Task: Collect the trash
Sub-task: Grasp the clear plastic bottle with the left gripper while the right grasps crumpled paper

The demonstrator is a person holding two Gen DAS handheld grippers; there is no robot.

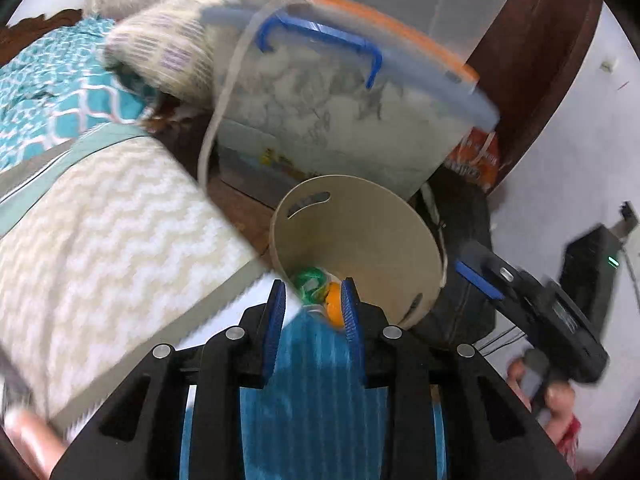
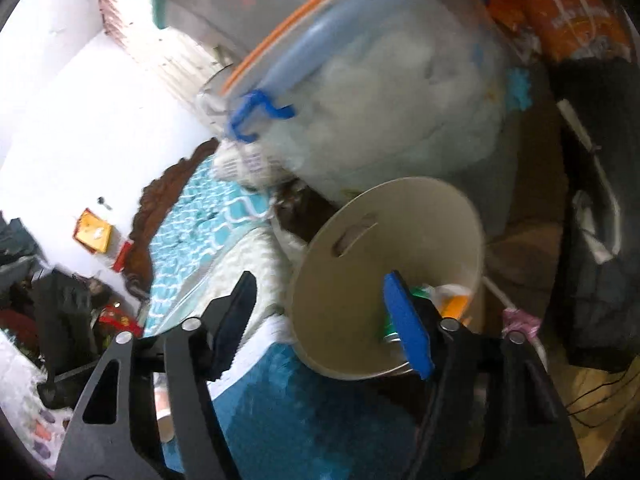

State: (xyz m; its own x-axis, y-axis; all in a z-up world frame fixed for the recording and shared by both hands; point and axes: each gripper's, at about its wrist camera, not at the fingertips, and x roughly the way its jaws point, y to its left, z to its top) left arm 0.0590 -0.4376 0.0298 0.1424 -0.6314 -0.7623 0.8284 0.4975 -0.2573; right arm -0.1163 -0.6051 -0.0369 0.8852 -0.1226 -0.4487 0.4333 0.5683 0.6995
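Note:
A tan round bin (image 1: pixel 360 232) stands on the floor beside the bed, its mouth towards me. Green and orange trash (image 1: pixel 320 288) lies at its bottom. My left gripper (image 1: pixel 314 316) hovers over the bin's near rim, its blue pads a narrow gap apart with nothing pressed between them; a blue textured surface (image 1: pixel 312 400) shows through the gap. My right gripper (image 2: pixel 322 322) stands wide open and empty at the bin (image 2: pixel 400 216), its right fingertip over the bin's mouth and the trash (image 2: pixel 452 304) inside. In the left wrist view the right gripper (image 1: pixel 484 276) reaches in from the right.
A clear storage box (image 1: pixel 340 120) with a blue handle and orange lid leans right behind the bin. The bed's white chevron quilt (image 1: pixel 100 240) and teal blanket (image 1: pixel 52 92) lie left. A black bag (image 2: pixel 592 280) and an orange sack (image 2: pixel 576 20) crowd the right.

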